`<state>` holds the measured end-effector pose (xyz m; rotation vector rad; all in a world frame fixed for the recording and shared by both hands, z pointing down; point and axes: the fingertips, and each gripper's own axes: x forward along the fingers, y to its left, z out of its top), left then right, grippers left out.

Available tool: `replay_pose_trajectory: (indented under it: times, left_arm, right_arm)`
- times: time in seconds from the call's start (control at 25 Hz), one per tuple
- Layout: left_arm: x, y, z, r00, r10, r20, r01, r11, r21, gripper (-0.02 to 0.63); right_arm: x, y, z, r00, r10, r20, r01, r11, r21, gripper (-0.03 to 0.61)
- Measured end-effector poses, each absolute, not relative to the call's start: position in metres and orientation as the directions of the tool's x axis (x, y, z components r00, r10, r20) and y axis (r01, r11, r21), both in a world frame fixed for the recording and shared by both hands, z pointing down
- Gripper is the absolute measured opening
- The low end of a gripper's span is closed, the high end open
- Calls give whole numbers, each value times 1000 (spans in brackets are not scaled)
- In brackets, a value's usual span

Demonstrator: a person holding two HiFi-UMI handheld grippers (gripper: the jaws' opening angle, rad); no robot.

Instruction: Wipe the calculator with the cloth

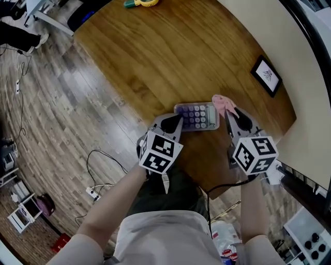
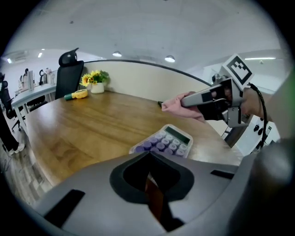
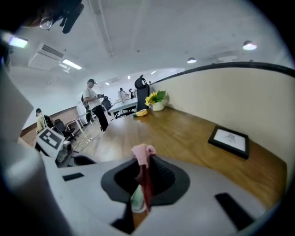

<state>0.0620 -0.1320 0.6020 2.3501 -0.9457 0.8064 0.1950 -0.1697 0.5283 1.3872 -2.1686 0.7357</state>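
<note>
A calculator (image 1: 197,116) with purple keys lies flat on the wooden table (image 1: 170,52), near its front edge. My left gripper (image 1: 170,124) is shut with nothing in it, its tips at the calculator's left end. In the left gripper view the calculator (image 2: 163,142) lies just past the shut jaws (image 2: 148,159). My right gripper (image 1: 235,119) is shut on a pink cloth (image 1: 223,103), held just above the calculator's right end. In the right gripper view the cloth (image 3: 143,154) sticks up from between the jaws, and a pale bit of the calculator (image 3: 137,203) shows below.
A black picture frame (image 1: 266,75) lies at the table's right, near the curved cream partition (image 1: 305,103). Yellow flowers (image 2: 94,78) and a yellow object (image 1: 140,3) sit at the far end. Cables and a power strip (image 1: 93,194) lie on the floor. People stand far off (image 3: 94,103).
</note>
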Motion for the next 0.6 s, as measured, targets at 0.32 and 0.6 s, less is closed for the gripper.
replay_pose_trajectory:
  times: [0.32, 0.6]
  left_arm:
    - [61, -134, 604, 589, -452, 670, -722, -667, 184, 2]
    - [58, -133, 603, 581, -483, 655, -738, -651, 175, 2]
  right_arm:
    - [153, -177, 595, -379, -567, 732, -905, 392, -165, 35]
    - [145, -142, 595, -408, -486, 773, -861, 486, -148, 34]
